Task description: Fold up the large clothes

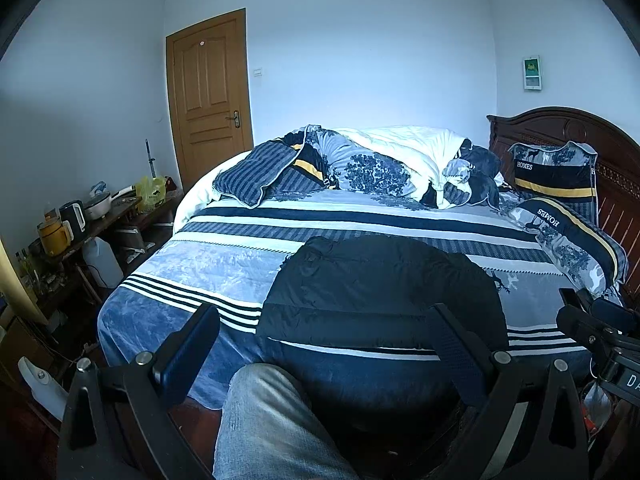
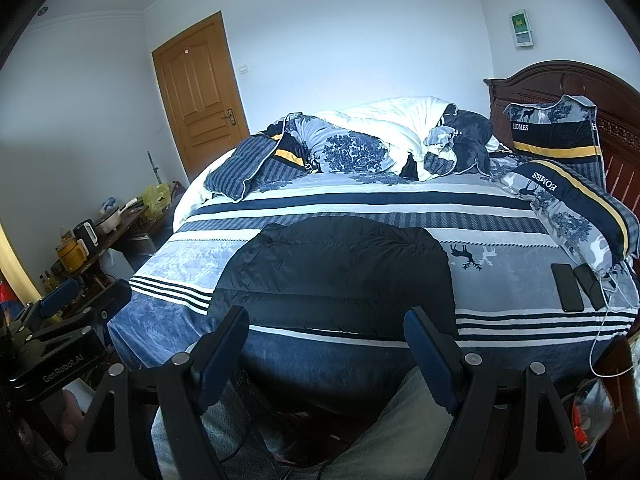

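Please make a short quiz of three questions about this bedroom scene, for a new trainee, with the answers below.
1. True or false: the black jacket lies on the bed, and neither hand-held gripper touches it.
2. What lies on the bed near the pillows, at the right of the right wrist view? A) two phones B) a book C) a cup
3. Is the left hand-held gripper open or shut?

Key: 1 true. 2 A, the two phones. 3 open, like the right hand-held gripper.

door (image 1: 210, 96) shut | pillows (image 2: 554, 132) against headboard (image 2: 560, 80) | two phones (image 2: 567, 287) on bedsheet (image 2: 500, 264)
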{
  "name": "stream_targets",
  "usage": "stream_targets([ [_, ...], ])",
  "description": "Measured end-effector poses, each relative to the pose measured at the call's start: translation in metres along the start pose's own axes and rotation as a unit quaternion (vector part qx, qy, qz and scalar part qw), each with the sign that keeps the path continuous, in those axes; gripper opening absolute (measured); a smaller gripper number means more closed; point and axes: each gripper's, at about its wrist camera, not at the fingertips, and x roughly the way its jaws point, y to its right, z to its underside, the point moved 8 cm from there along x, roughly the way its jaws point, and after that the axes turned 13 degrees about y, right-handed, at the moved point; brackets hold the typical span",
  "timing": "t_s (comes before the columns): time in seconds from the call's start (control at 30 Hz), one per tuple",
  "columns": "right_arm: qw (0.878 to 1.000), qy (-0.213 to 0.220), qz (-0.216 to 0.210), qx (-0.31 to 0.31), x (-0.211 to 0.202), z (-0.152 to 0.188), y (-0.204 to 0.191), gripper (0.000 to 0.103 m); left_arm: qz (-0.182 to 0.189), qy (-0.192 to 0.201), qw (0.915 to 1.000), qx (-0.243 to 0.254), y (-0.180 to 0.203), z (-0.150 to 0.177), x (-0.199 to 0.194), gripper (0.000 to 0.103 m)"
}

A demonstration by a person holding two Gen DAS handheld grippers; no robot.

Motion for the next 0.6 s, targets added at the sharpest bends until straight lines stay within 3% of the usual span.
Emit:
stream_targets([
  [0.6, 1.000, 0.002, 0.001, -0.004, 0.002, 0.001, -0.001, 0.083, -0.011, -0.011, 0.9999, 0.001, -0.014, 0.017, 0.010, 0.102],
])
